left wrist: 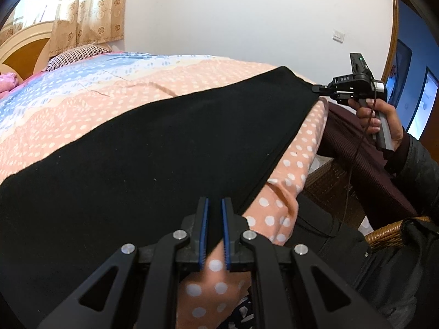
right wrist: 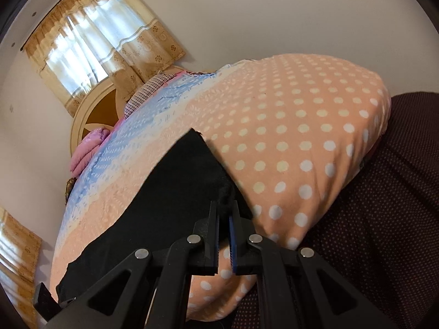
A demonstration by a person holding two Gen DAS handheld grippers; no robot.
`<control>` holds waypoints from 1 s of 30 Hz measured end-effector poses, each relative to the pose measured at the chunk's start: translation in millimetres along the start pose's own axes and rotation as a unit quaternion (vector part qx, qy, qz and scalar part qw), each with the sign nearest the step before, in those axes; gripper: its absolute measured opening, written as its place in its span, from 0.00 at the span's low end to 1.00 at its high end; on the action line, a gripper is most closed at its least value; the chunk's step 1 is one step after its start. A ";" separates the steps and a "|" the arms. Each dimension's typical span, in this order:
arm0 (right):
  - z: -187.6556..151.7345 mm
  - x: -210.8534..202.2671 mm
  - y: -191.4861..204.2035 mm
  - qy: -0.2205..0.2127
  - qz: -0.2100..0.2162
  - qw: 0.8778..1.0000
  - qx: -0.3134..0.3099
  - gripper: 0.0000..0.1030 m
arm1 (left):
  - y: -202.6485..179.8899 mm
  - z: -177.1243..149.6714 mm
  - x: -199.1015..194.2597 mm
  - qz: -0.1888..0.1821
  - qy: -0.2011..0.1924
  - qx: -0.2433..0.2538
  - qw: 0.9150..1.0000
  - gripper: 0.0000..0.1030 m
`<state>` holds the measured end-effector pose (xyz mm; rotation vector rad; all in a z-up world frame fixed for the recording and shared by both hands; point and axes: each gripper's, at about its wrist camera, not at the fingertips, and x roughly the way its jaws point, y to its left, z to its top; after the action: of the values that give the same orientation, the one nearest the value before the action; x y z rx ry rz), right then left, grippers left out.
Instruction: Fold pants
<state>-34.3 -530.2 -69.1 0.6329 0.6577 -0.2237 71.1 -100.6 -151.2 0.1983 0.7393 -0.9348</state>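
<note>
The left tongs [left wrist: 214,205] were clenched on the near edge of the black pants [left wrist: 153,148]. The right tongs [right wrist: 224,213] were clenched on a far corner of the pants, seen at 2 o'clock from the left wrist. The pants were spread flat on the dotted blanket [left wrist: 82,104]. A curtain [right wrist: 90,44] was seen at 10 o'clock.

Black left gripper [left wrist: 214,205] with blue-lined jaws, silver screws; dark sleeve [left wrist: 417,159].
</note>
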 end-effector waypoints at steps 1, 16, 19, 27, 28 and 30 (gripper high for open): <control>-0.6 -1.7 1.4 0.001 -0.003 1.000 -0.005 0.05 | 0.2 -0.2 -0.7 -0.001 0.000 0.000 1.000 0.10; -11.8 -35.9 84.8 -0.072 -0.006 0.990 -0.125 0.43 | 18.7 2.2 -36.8 0.043 -0.068 -0.043 0.996 0.59; -42.2 -9.3 125.3 -0.016 0.048 0.981 -0.186 0.43 | 30.5 0.9 -31.9 0.048 -0.062 -0.059 0.995 0.59; -119.7 54.2 149.4 0.143 0.030 0.950 -0.275 0.43 | 24.7 -15.7 -20.2 0.054 -0.034 -0.036 0.997 0.59; -123.7 51.4 150.9 0.137 0.026 0.947 -0.290 0.43 | 24.2 -17.1 -21.1 0.050 -0.034 -0.037 0.997 0.59; -125.7 49.3 150.5 0.151 0.020 0.943 -0.296 0.43 | 24.6 -19.5 -23.7 0.048 -0.037 -0.034 0.998 0.59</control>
<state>-0.8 -334.2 -105.7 0.0972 0.9552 0.1168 72.1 -61.4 -153.9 0.1378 0.6857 -0.8210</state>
